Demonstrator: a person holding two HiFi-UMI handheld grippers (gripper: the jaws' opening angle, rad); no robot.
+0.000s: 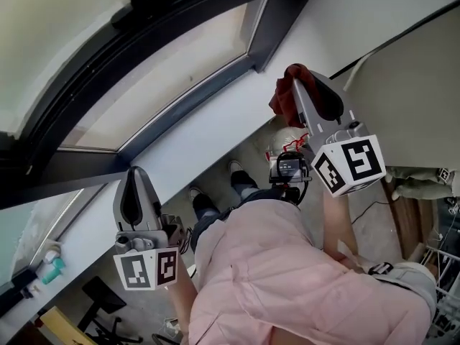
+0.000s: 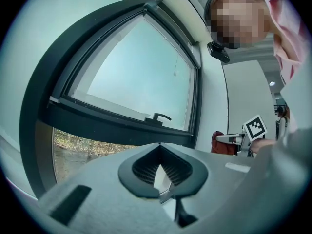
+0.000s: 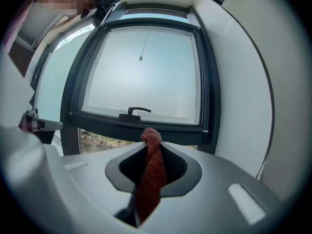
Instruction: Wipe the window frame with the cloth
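Both faced the dark window frame (image 3: 210, 106): the right claw (image 3: 151, 141) pinched a red cloth (image 3: 150, 177), the left claw (image 2: 157, 146) was pressed together.

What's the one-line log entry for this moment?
right gripper: shut on cloth | left gripper: shut, empty | window frame: contact unclear

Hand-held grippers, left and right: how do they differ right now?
The right hand-held gripper is clamped on a red cloth; the left hand-held gripper is shut on nothing, its tips meeting. The right one faces the window frame squarely; the left one sees it from the side. Both are grey and point toward that frame.
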